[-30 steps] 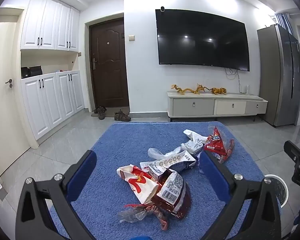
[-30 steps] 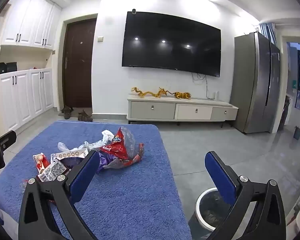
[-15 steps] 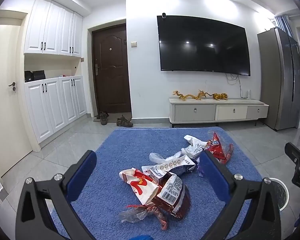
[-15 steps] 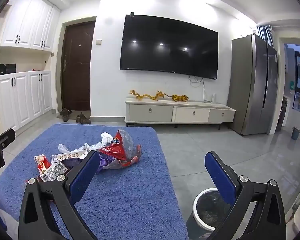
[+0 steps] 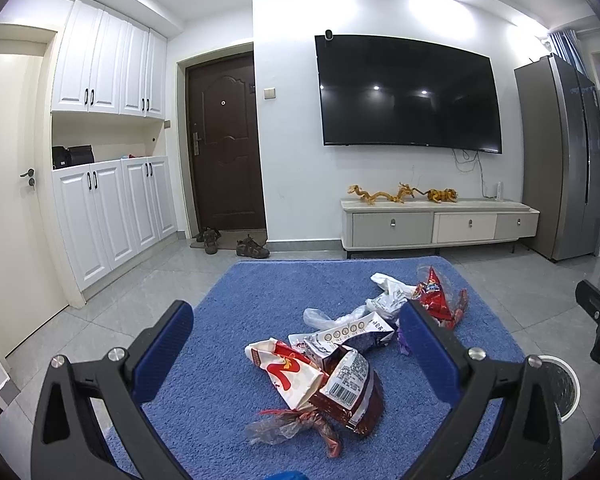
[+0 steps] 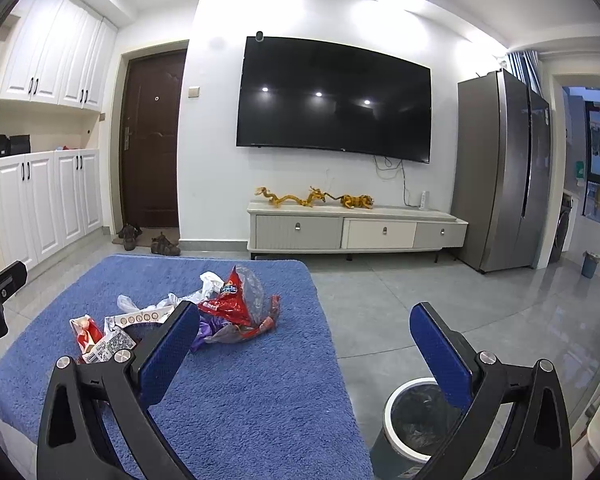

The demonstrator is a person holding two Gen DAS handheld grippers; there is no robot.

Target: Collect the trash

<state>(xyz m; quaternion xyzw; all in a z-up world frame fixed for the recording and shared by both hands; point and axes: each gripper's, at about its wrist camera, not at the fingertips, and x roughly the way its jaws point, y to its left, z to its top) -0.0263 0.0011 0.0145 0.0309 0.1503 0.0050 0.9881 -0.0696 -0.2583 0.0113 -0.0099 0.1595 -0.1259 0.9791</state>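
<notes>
lower right, a white-rimmed trash bin [image 6: 414,420] holds only a dark liner – both hand-held grippers [image 5: 296,344] [image 6: 306,344] released; wrappers [image 5: 332,364] mid-table [image 6: 260,400].

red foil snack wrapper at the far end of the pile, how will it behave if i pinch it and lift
The crumpled red foil snack wrapper looks empty, so probably very light and floppy; it should sag rather than hold shape. Its glossy film may slip between the pads. It touches the purple wrapper and clear plastic, so neighbours might drag along.
</notes>
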